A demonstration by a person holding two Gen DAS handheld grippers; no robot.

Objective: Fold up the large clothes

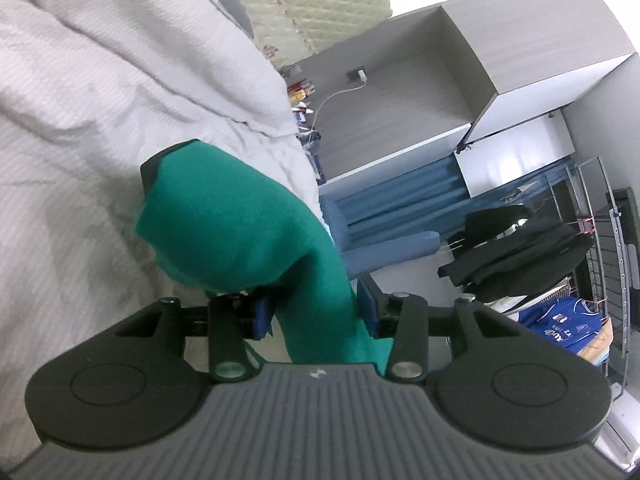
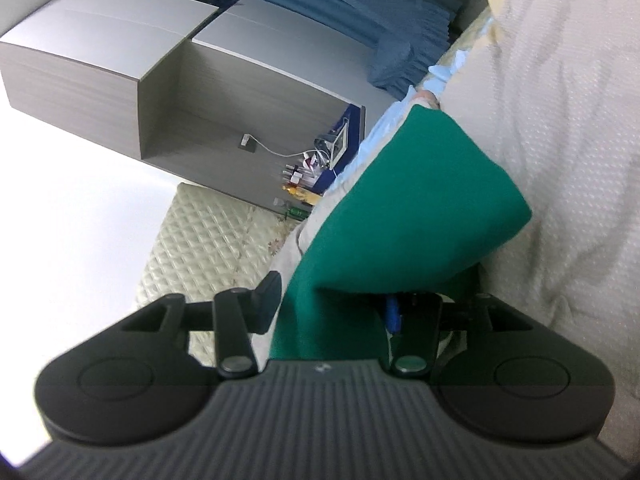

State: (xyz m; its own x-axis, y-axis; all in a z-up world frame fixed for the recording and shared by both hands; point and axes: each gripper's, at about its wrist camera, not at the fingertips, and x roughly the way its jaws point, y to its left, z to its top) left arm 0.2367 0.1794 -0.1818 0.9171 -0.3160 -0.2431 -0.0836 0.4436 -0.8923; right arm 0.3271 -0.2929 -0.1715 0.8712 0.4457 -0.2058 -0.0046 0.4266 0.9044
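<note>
We are holding two grippers, one in each hand, and both are pointing slightly downward along a bed covered in a white textured bedspread (image 1: 80, 128). Both wrist views are rolled on their sides, so the room is appearing tilted.

The left gripper (image 1: 316, 316) is standing with its jaws parted. One green garment (image 1: 240, 224) is passing between them, and a gap is showing beside its left finger (image 1: 262, 318), so the pads are not clamping the cloth. A dark trim is showing at the garment's far end, which is resting against the bedspread.

The right gripper (image 2: 332, 308) is also standing with its jaws apart. The same green garment is running between its fingers; its left finger (image 2: 268, 300) is sitting just beside the fabric's edge, but we cannot tell whether it is touching. The far fold is lying on the bedspread.

Counting what we are seeing: one green garment, one bedspread, one grey wall cabinet (image 1: 460, 60) with an open niche, one quilted mattress (image 2: 208, 240) leaning nearby, blue curtains (image 1: 400, 192), and a wire rack (image 1: 592, 220) carrying dark clothes (image 1: 516, 252).
</note>
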